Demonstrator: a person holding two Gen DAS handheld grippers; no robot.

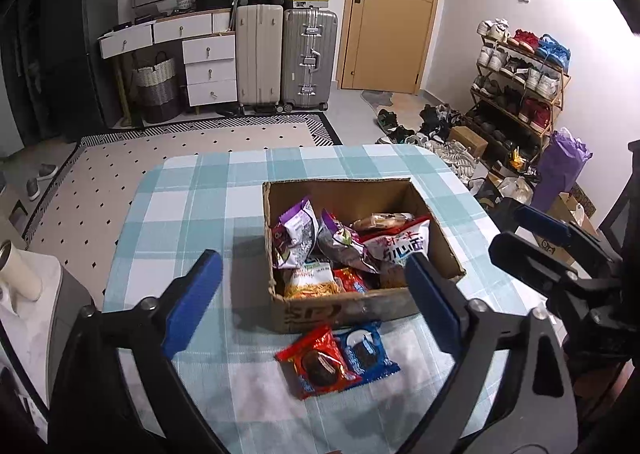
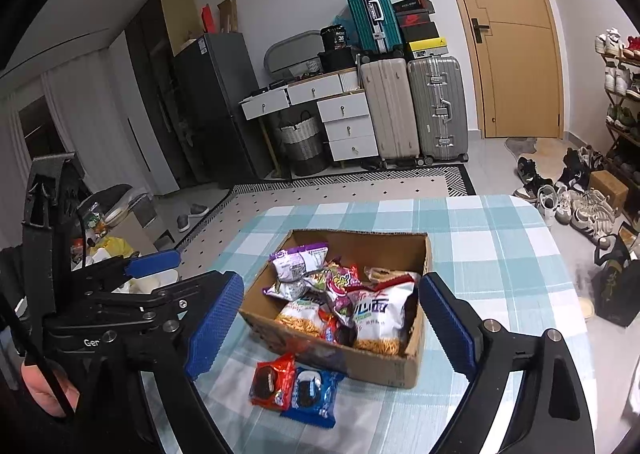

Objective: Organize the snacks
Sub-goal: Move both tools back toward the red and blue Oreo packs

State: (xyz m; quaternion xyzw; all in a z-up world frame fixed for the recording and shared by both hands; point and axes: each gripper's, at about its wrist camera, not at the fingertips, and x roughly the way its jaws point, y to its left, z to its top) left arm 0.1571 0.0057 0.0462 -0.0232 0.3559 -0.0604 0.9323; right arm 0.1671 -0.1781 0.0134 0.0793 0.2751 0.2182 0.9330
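Note:
An open cardboard box (image 1: 352,308) (image 2: 416,360) holds several snack bags on the checked tablecloth (image 1: 192,210) (image 2: 492,254). In front of the box lie a red cookie pack (image 1: 318,364) (image 2: 272,380) and a blue cookie pack (image 1: 370,354) (image 2: 314,394), side by side. My left gripper (image 1: 312,302) is open and empty, held above the table over the box's near wall. My right gripper (image 2: 332,330) is open and empty, held above the box's near end. Each gripper also shows in the other's view, the right one (image 1: 532,238) and the left one (image 2: 160,274).
The table's far edge is rounded. Beyond it are a dotted rug (image 1: 160,142), suitcases (image 1: 308,58), a white drawer unit (image 1: 208,62), a door (image 1: 392,10) and a shoe rack (image 1: 520,82) with shoes on the floor. A white bottle (image 1: 20,270) stands left of the table.

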